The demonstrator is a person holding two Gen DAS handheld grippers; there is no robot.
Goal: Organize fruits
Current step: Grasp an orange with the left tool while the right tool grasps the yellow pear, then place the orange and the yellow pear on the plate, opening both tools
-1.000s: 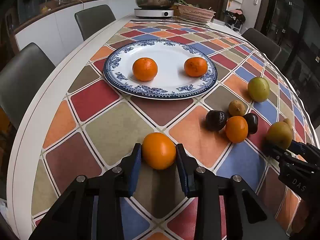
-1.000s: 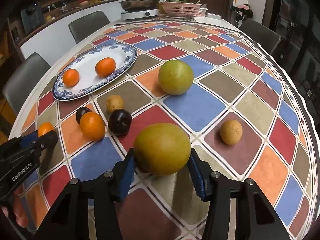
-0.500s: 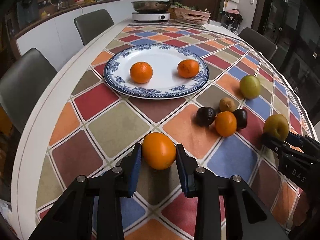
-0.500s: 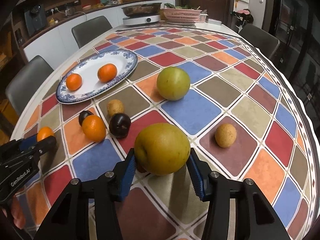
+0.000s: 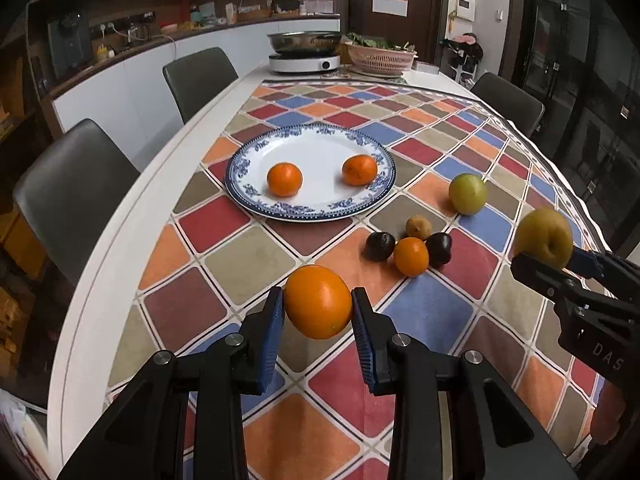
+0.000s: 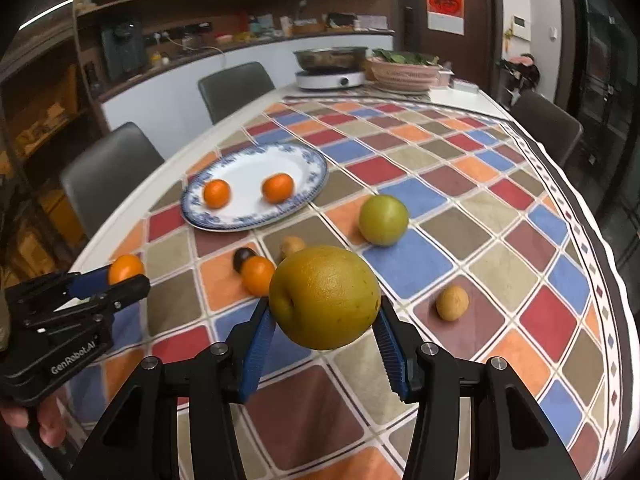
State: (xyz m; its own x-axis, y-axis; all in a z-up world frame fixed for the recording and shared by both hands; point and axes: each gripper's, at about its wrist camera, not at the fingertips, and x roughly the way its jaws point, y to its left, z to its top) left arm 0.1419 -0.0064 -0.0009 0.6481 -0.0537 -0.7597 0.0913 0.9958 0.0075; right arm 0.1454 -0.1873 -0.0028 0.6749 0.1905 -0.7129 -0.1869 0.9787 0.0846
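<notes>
My left gripper is shut on an orange and holds it above the tablecloth; it also shows in the right wrist view. My right gripper is shut on a yellow-green pear, lifted off the table; the pear also shows in the left wrist view. A blue-rimmed white plate holds two tangerines. A green apple, a kiwi, two dark plums and an orange lie on the cloth.
Another kiwi lies at the right on the checkered tablecloth. An induction cooker with a pan and a pink basket stand at the far end. Grey chairs line the table's left side.
Both grippers have risen and pulled back, lifting the orange and the pear off the table. The fruits on the cloth and plate have not moved.
</notes>
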